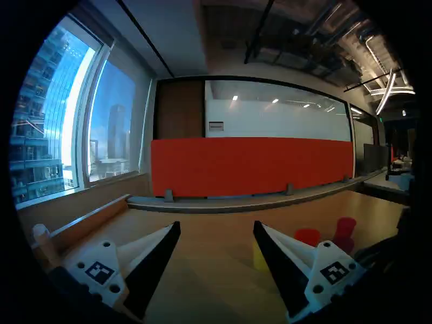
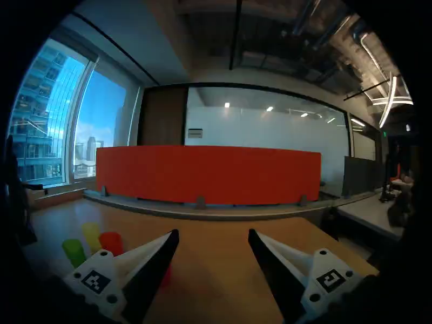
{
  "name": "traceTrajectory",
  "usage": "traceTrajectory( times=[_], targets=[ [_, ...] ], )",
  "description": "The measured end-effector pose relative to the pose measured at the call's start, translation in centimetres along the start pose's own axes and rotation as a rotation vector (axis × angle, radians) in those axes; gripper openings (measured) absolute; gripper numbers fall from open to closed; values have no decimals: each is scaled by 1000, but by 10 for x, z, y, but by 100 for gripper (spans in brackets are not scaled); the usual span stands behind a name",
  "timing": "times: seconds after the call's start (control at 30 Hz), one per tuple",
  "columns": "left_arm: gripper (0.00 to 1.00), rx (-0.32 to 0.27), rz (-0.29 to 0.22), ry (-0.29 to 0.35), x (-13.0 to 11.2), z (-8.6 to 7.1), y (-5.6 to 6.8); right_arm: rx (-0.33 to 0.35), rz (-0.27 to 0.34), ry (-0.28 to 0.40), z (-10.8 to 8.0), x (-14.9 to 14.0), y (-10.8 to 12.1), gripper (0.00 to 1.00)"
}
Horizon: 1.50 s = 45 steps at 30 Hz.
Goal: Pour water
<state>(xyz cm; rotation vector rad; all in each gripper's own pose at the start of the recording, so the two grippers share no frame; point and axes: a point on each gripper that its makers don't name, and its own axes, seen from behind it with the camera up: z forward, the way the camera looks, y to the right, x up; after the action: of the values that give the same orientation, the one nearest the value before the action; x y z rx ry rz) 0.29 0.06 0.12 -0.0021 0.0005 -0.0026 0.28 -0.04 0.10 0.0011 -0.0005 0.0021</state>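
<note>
The left gripper (image 1: 216,224) hangs over a wooden table (image 1: 216,281), its two fingers spread wide with nothing between them. Off to the right stand three cups close together: a yellow cup (image 1: 258,258) half hidden behind one finger, a red cup (image 1: 308,236) and a darker red cup (image 1: 344,229). An orange divider (image 1: 248,164) runs along the table's far edge, and a window (image 1: 70,135) is at the left.

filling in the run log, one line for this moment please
left gripper: open, empty | right gripper: open, empty | green cup, yellow cup, red cup: upright on table, none held
</note>
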Motion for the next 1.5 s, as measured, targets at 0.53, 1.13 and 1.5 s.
traceTrajectory(
  times=[0.53,1.13,1.5],
  targets=[
    [100,-68,-30,9,90,17,18,63,53,-5,11,84,-6,99],
    [100,-262,4,-9,120,13,56,269,41,-18,7,103,-43,100],
    [100,-460,20,5,137,-1,94,520,16,-4,-17,120,-95,99]
  ],
)
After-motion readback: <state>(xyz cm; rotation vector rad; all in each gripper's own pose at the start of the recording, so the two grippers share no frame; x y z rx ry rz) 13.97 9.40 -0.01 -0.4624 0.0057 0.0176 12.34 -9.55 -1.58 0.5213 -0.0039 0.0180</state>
